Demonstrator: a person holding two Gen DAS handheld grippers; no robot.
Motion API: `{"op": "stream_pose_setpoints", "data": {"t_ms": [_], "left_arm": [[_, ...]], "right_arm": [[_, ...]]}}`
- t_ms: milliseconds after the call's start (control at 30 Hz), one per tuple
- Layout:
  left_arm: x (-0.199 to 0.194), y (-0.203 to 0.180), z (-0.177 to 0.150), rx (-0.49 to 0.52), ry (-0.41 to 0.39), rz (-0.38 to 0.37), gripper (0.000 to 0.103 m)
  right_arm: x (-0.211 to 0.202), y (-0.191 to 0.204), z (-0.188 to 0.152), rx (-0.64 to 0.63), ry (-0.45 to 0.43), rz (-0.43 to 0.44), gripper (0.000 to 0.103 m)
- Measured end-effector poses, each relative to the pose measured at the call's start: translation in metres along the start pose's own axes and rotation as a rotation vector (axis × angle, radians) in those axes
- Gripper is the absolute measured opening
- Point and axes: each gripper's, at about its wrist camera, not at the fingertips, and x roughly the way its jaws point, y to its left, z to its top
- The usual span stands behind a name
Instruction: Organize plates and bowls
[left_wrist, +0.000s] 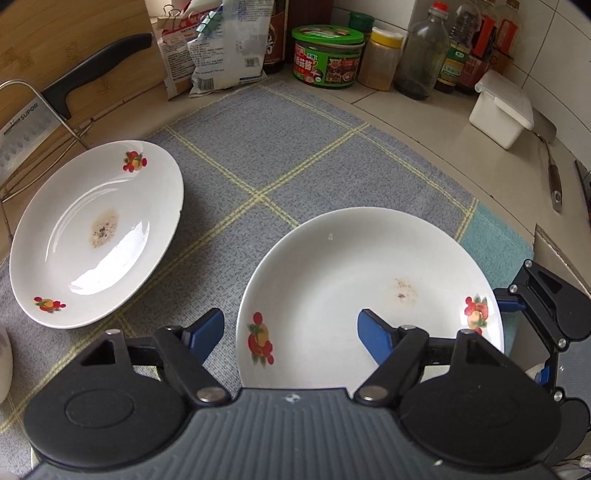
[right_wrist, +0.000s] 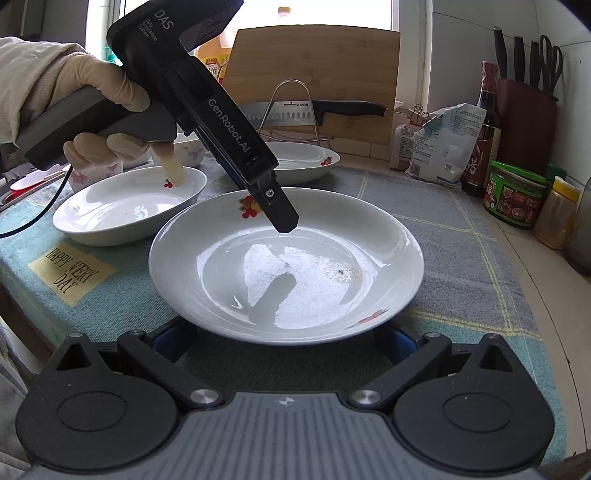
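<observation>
A white plate with fruit decals (left_wrist: 351, 280) (right_wrist: 314, 236) lies on the grey checked cloth (left_wrist: 266, 155). My left gripper (left_wrist: 290, 334) is open astride its rim, one blue pad over the inside and the other outside; neither pad touches the plate. In the right wrist view its black finger (right_wrist: 282, 214) hangs over the far part of that plate. My right gripper (right_wrist: 284, 343) is open at the near rim, its fingertips hidden under it. A second decal plate (left_wrist: 96, 236) (right_wrist: 306, 158) sits by the knife rack. A third plate (right_wrist: 129, 206) and small flowered bowls (right_wrist: 188, 149) lie further left.
A cleaver (left_wrist: 26, 125) rests on a wire rack before a wooden board (right_wrist: 314, 74). Bags (left_wrist: 218, 51), jars (left_wrist: 327, 55) and bottles (left_wrist: 424, 55) line the back wall. A white box (left_wrist: 502, 110) and a knife block (right_wrist: 524, 122) stand nearby. A gloved hand (right_wrist: 92, 85) holds the left gripper.
</observation>
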Motion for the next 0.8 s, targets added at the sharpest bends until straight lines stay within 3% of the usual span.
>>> {"op": "stream_pose_setpoints", "data": {"t_ms": [433, 800], "left_arm": [[0.015, 0.004, 0.015, 0.099, 0.073, -0.076, 0.07], [0.023, 0.005, 0.024, 0.124, 0.115, -0.123, 0.066]], "right_arm": [[0.005, -0.001, 0.014, -0.013, 0.102, -0.007, 0.103], [0.004, -0.001, 0.014, -0.015, 0.105, -0.013, 0.103]]}}
